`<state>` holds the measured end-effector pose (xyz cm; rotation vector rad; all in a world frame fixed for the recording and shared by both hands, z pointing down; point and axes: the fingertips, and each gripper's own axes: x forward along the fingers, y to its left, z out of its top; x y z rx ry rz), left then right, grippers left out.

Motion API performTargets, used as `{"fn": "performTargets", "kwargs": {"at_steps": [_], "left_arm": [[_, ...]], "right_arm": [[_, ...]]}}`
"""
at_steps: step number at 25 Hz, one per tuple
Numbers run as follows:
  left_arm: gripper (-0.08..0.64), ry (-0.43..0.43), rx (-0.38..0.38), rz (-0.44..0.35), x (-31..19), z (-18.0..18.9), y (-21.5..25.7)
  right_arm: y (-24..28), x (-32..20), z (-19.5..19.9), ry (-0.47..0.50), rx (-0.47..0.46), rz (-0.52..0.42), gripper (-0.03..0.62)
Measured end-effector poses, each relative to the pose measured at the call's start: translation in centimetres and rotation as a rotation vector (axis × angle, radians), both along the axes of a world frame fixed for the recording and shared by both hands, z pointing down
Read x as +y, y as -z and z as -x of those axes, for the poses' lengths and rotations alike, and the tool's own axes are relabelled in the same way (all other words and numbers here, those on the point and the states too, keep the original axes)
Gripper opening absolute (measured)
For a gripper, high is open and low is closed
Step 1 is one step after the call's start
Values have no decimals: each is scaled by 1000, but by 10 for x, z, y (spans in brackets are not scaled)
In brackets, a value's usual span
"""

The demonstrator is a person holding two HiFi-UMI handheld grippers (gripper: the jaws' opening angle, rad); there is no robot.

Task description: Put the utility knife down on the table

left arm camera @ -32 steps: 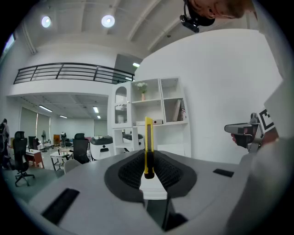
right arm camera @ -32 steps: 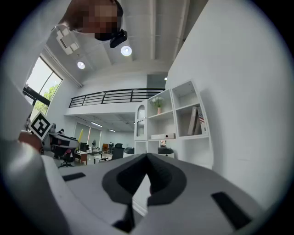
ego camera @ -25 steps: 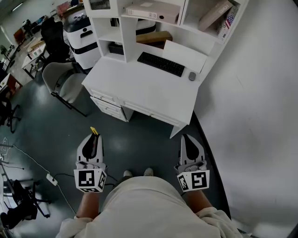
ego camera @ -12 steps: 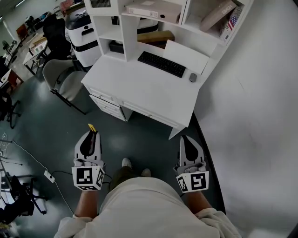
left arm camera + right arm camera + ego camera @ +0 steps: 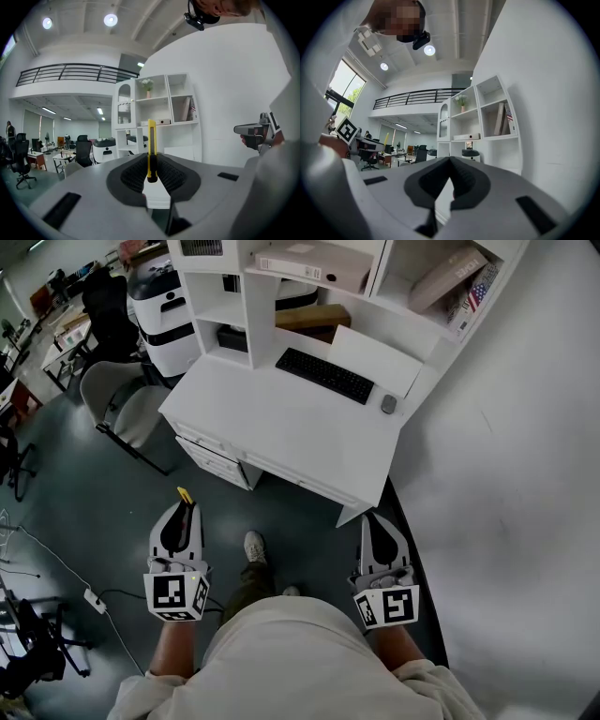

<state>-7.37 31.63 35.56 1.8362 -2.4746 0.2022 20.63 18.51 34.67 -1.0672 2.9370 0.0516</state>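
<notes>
Nearby, at seven o'clock, the left gripper (image 5: 186, 514) clamped the yellow utility knife (image 5: 151, 149), its tip poking past the jaws. At five o'clock the right gripper (image 5: 372, 524) had its jaws together, empty. Farther off, at twelve, stood the white table (image 5: 272, 432), well apart from both.

- utility knife (image 5: 186, 495): the head view showed only its yellow tip past the left gripper (image 5: 186, 512). The rest sat under the gripper body, and I couldn't tell if the blade was out or in.
- Left gripper view: the knife's lower end was buried between the pads (image 5: 133, 171) (butt end never visible).
- Hands were hidden under the marker cubes (image 5: 176, 597); forearms were cut by the bottom edge.
- One shoe (image 5: 253, 546) was clear; the other shoe (image 5: 292, 591) was mostly behind the torso.
- Shelf unit (image 5: 309, 296): top cut by the frame edge. Book (image 5: 469, 287) print was too small to read.
- Desk (image 5: 272, 423): mostly blocked by gripper bodies in both gripper views.
</notes>
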Motion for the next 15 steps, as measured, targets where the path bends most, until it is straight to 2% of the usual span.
{"fn": "performTargets", "kwargs": {"at_steps": [5,15], "left_arm": [[63,-23,5,-7,-31,21,-2],[63,-75,33,10,-108,84,-14]], "right_arm": [[0,-24,18,-22,12,-6,3],[6,-91,82,-64,30,-13,3]]}}
